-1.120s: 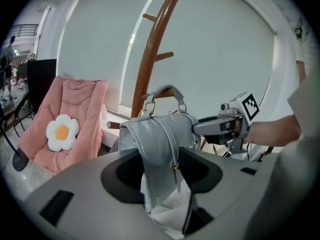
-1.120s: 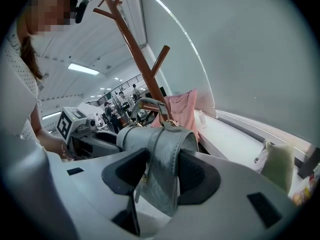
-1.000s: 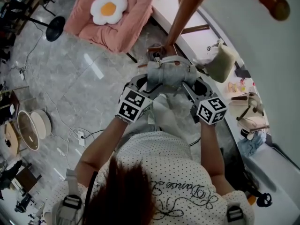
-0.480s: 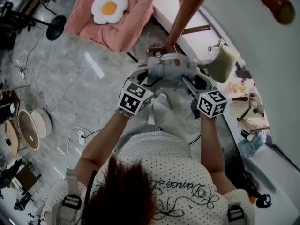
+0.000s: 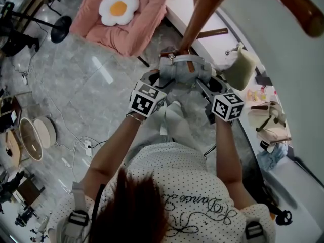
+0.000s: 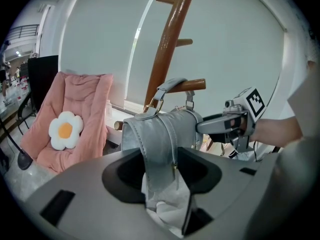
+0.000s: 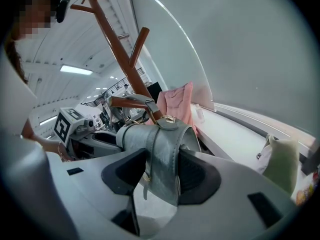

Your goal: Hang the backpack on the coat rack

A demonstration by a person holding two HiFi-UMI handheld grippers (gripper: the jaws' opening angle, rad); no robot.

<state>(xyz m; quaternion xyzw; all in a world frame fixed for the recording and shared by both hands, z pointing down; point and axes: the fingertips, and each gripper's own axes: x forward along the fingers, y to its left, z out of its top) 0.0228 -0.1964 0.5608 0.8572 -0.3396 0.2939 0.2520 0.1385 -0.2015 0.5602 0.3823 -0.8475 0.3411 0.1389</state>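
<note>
A grey backpack (image 5: 183,76) hangs between my two grippers, close to the brown wooden coat rack (image 5: 201,14). My left gripper (image 5: 161,83) is shut on the backpack's left side, and grey fabric (image 6: 159,134) fills its jaws. On the other side my right gripper (image 5: 205,86) is shut on the backpack (image 7: 161,145). In the left gripper view the grey top handle (image 6: 170,85) loops over a short peg (image 6: 194,85) of the rack pole (image 6: 168,44). The right gripper view shows the same peg (image 7: 124,102) under the strap, with the left gripper (image 7: 75,125) beyond.
A pink folding chair (image 5: 132,27) with a flower cushion (image 5: 118,7) stands behind the rack. A beige bag (image 5: 241,67) and other bags (image 5: 268,121) lie along the white ledge at right. On the floor at left are a black stand base (image 5: 59,30) and a round dish (image 5: 35,138).
Both grippers have carried the backpack a little farther from the person, toward the rack pole, and slightly lower. Both grips are unchanged.
</note>
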